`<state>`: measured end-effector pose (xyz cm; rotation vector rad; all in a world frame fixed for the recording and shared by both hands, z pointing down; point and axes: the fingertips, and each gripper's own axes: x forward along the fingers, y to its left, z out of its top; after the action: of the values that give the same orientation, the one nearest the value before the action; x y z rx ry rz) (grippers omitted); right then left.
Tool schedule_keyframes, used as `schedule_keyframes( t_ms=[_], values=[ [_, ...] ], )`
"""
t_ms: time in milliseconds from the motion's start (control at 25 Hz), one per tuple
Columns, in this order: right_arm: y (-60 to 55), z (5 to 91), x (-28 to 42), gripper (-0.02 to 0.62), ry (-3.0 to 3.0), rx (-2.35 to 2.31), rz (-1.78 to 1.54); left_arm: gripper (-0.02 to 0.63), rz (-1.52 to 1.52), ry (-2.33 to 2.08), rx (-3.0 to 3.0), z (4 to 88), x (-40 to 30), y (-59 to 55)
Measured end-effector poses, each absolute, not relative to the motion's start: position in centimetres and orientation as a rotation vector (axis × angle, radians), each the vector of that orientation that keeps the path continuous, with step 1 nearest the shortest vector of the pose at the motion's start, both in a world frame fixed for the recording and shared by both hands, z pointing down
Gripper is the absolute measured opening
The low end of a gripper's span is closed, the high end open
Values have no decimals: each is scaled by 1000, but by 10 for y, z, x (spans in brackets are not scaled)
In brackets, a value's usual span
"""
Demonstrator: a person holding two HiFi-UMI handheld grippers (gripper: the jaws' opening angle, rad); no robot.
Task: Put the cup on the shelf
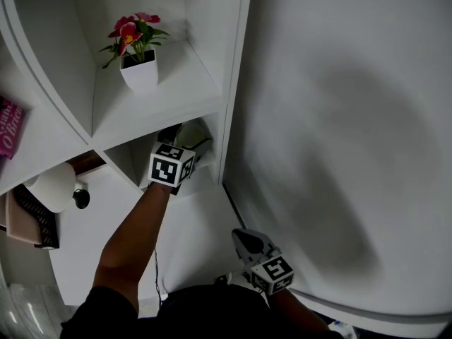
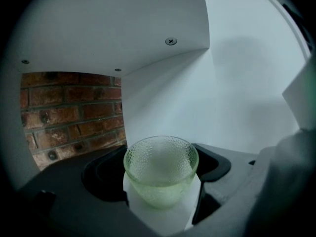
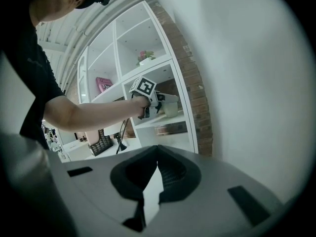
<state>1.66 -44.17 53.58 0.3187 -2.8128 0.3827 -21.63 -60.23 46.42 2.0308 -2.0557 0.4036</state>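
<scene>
Left gripper (image 2: 160, 163): jaws spread to the cup's width and pinching the cup (image 2: 161, 179), one dark pad against each side of it just under the rim. Cup: pale green glass, dimpled all over, upright, mouth open and nothing seen inside. It sits inside a lower compartment of the shelf (image 1: 162, 104), at that compartment's front, with a white board directly beneath it; whether its base touches that board or hangs just above it cannot be told. Compartment interior, left gripper view: white ceiling with a screw (image 2: 170, 41), white side panel on the right, brick wall (image 2: 74, 112) showing through the open back on the left. In the head view the left arm reaches up from below into that compartment, the marker cube (image 1: 171, 164) at its mouth. Right gripper (image 3: 157, 154): jaws pressed together at the tips, only a thin sliver of light between them lower down, nothing held; it hangs low and to the right of the shelf, well apart from the cup, in front of a plain white wall (image 1: 339, 119). Other contents of the shelf: a white pot of red flowers (image 1: 139, 70) in the compartment above the cup's; a magenta book (image 1: 8, 127) in a compartment further left.
</scene>
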Motion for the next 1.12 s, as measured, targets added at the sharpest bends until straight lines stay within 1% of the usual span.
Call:
schedule_keyframes(
  t_ms=[560, 800, 1120],
  values=[
    [-422, 525, 14, 3, -2821, 326, 370, 403, 413, -2081, 2120, 431, -201, -572],
    [-402, 516, 11, 3, -2839, 328, 347, 403, 390, -2066, 2165, 418, -188, -541],
    [-376, 507, 5, 5, -2840, 340, 288, 402, 327, -2012, 2205, 423, -164, -488]
  ],
)
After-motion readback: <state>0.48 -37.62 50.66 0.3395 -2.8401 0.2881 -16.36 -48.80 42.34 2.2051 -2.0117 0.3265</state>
